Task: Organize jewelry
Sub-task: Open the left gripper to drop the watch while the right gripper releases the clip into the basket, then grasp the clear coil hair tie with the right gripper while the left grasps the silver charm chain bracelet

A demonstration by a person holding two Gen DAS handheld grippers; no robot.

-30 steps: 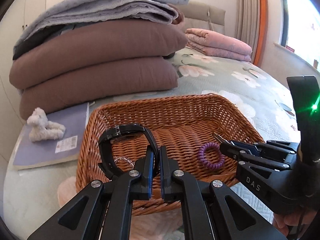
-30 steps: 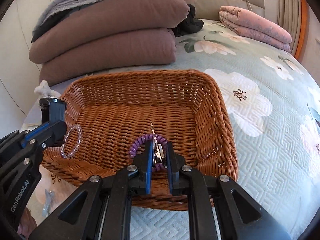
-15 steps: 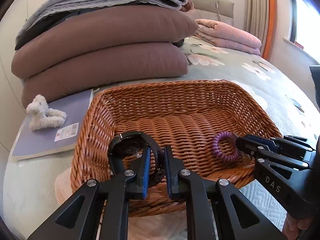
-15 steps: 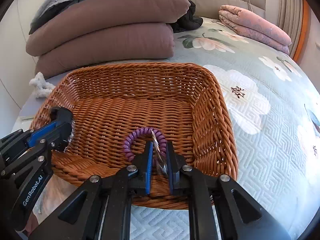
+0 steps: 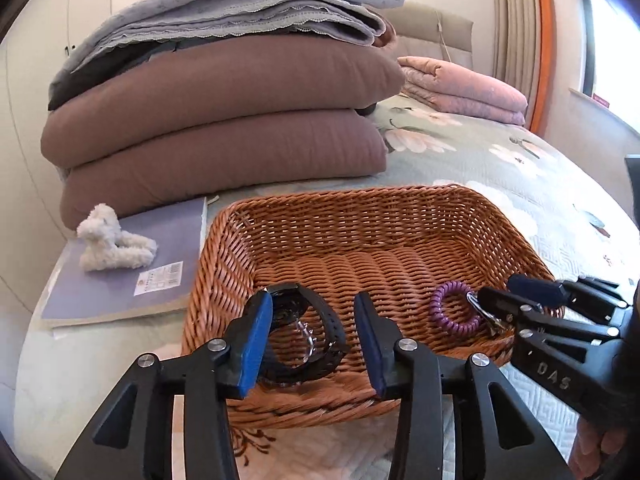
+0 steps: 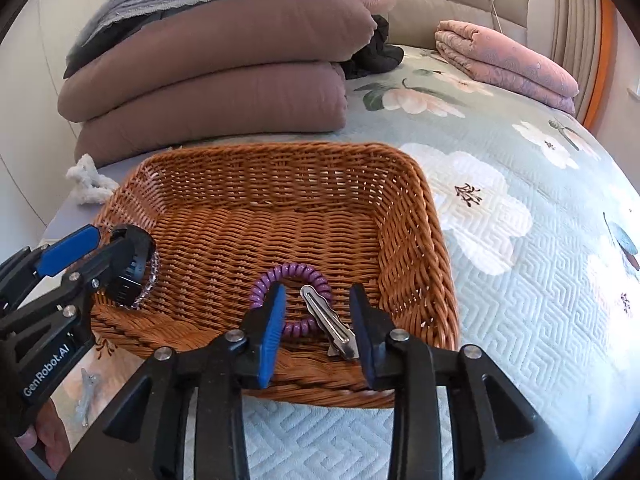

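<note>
A brown wicker basket sits on the floral bedspread. A black watch and a clear bead bracelet lie at its near left. My left gripper is opening around the watch, its pads clear of it. A purple coil band and a silver hair clip rest at the near right. My right gripper is opening, the clip loose between its fingers.
Folded brown duvets under a grey blanket stand behind the basket. A notebook with a white plush toy lies to its left. A pink quilt lies at the far right. A small pale clip lies on the bedspread.
Both grippers came down over the basket's near edge and spread their jaws. The watch left the left gripper's grip and the clip with the purple band left the right one's; all now rest in the basket.
</note>
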